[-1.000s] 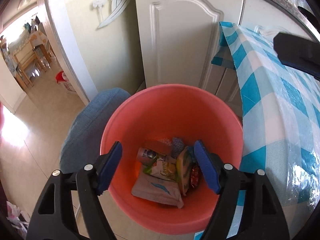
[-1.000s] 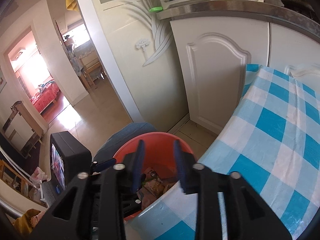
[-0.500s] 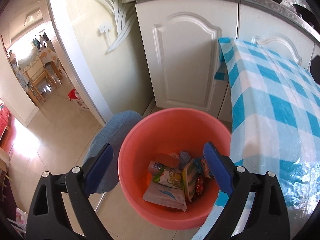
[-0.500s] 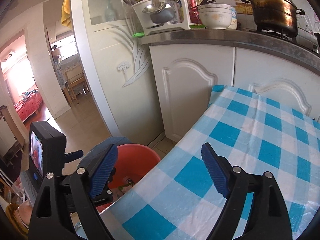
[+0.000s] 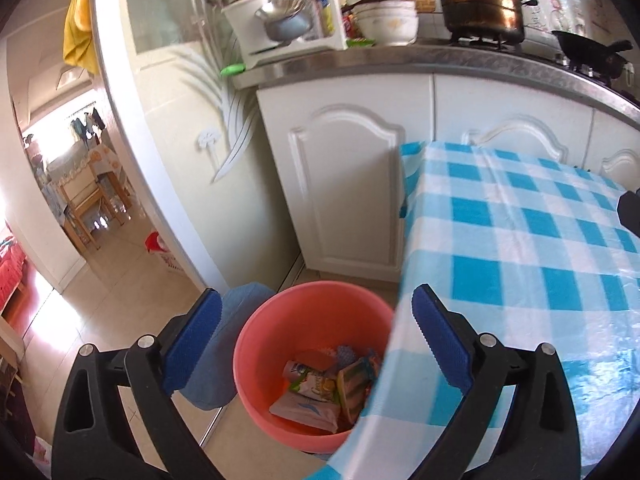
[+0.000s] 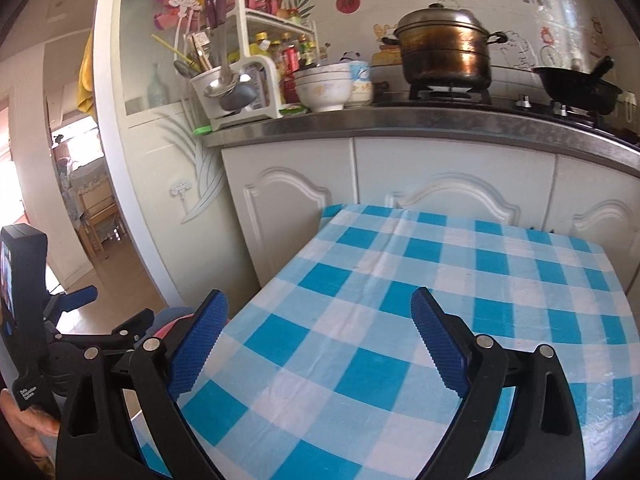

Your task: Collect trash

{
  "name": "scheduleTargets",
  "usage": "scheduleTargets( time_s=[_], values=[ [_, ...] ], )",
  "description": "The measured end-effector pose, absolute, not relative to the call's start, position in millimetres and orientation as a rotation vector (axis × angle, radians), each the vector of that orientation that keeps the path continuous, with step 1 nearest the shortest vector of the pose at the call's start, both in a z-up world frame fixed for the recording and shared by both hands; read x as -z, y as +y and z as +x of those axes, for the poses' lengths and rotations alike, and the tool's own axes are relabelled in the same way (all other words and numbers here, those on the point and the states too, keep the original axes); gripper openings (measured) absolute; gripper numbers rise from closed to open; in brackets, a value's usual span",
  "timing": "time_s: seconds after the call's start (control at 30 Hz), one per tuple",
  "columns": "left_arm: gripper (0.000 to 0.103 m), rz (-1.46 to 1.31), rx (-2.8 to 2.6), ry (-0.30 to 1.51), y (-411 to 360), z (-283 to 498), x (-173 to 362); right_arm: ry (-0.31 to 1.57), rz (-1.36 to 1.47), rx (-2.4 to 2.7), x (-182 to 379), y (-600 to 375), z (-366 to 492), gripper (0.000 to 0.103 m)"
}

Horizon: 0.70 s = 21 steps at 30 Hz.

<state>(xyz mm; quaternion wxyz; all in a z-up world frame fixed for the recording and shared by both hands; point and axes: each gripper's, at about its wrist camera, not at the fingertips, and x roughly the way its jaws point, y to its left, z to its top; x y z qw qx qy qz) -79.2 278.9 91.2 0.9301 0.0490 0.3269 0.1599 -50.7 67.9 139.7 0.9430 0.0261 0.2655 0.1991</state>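
Both claws, left (image 5: pixel 316 346) and right (image 6: pixel 320 344), have risen from the bin (image 5: pixel 280 320) at lower centre, spread and empty; scan the desk (image 6: pixel 440 280) for leftover trash before reaching again.

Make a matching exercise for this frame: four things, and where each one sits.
Things:
1. wrappers
2. bucket
3. pot
4. pan

Places:
A. stove's left burner
B. floor beside the table
C. stove's right burner
D. inside the bucket

Pairs: 1-D, 2-B, 3-A, 4-C
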Motion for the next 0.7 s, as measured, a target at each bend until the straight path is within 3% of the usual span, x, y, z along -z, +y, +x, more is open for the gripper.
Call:
scheduleTargets(
  time_s=[0.7],
  values=[
    [0.099, 0.205, -0.159, 0.563, 107, -103, -122, 0.447, 0.157, -0.031, -118, -97, -108, 0.093]
  ],
)
